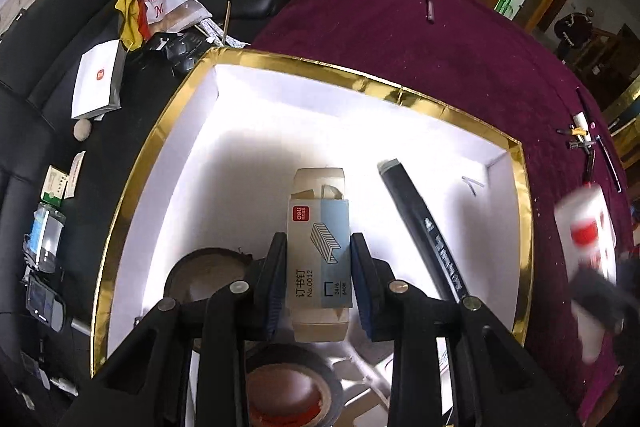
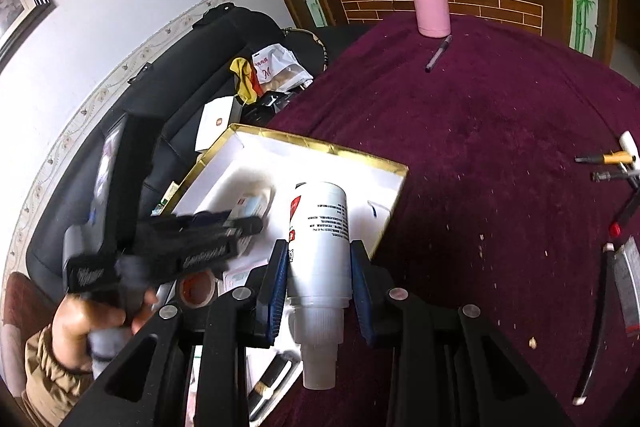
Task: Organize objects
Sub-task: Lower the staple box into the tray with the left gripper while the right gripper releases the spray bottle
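My left gripper [image 1: 319, 273] is shut on a blue and tan staple box [image 1: 319, 247] and holds it over the white inside of a gold-rimmed box [image 1: 132, 183]. A black marker [image 1: 420, 227] and two tape rolls [image 1: 292, 387] lie in that box. My right gripper [image 2: 319, 277] is shut on a white glue bottle [image 2: 319, 239], cap toward the camera, above the gold-rimmed box's [image 2: 360, 157] right edge. The bottle shows blurred at the right of the left wrist view [image 1: 588, 239]. The left gripper shows blurred in the right wrist view [image 2: 192, 243].
A pink flask [image 2: 430, 1] and a pen [image 2: 438, 53] sit at the far side of the maroon tablecloth [image 2: 500, 147]. Pens and small tools [image 2: 616, 167] lie at the right. A black sofa [image 1: 60, 87] with bags and clutter stands to the left.
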`<state>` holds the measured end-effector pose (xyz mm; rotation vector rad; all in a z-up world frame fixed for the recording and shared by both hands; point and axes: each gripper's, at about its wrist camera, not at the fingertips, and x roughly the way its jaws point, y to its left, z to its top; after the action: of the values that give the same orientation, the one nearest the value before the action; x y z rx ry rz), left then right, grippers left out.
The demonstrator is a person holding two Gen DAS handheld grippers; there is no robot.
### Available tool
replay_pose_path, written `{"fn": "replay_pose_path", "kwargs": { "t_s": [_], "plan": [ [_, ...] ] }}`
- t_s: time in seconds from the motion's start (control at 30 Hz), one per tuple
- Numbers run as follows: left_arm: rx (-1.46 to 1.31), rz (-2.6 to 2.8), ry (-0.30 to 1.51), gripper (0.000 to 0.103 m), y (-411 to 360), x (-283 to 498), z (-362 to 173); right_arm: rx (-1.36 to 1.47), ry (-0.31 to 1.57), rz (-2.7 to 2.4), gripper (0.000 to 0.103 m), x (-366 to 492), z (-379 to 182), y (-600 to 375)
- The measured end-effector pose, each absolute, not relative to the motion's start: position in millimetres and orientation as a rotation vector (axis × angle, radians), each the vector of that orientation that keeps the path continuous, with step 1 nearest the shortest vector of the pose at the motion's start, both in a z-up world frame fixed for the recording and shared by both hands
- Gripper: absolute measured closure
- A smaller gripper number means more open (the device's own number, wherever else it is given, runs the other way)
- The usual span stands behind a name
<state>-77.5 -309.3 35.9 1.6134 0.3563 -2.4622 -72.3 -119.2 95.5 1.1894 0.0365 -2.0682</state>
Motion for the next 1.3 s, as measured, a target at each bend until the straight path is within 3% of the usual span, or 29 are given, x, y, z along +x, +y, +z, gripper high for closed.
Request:
{"fn": "replay_pose_path", "kwargs": {
  "t_s": [1.3],
  "plan": [
    [1.631, -2.527, 0.214, 0.073, -284.9, -53.5, 31.4, 1.255, 0.07, -2.058, 0.07, -123.4, 41.3, -174.0]
  ]
}}
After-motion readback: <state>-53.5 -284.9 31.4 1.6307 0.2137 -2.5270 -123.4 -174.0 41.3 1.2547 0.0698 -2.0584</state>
